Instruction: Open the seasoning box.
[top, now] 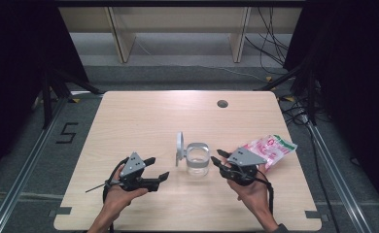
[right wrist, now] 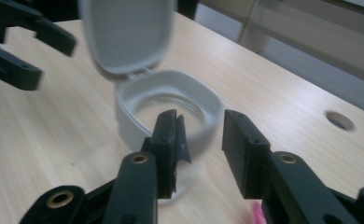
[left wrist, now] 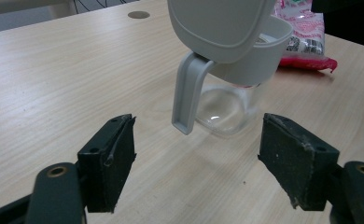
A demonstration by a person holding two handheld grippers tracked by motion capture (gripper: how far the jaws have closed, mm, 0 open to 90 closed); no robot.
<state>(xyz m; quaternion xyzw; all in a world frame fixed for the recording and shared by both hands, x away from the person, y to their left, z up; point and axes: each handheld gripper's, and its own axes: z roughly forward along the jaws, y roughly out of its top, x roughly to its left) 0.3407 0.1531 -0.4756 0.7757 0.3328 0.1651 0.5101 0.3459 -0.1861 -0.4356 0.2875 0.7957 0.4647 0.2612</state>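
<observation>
A clear jar (top: 197,164) with a grey square rim stands at the table's middle, its grey hinged lid (top: 180,147) flipped up on the left side. My left gripper (top: 159,168) is open just left of the jar. In the left gripper view the jaws stand wide apart with the jar (left wrist: 227,109) and its raised lid (left wrist: 220,25) ahead between them. My right gripper (top: 216,158) is open close to the jar's right side. The right gripper view has that gripper (right wrist: 201,116) at the near rim of the jar (right wrist: 166,93), nothing held.
A pink and white snack bag (top: 270,149) lies right of the right gripper, also seen beyond the jar as the bag (left wrist: 306,37). A round cable hole (top: 222,103) sits at the table's back. Cables and shelf legs are on the floor behind.
</observation>
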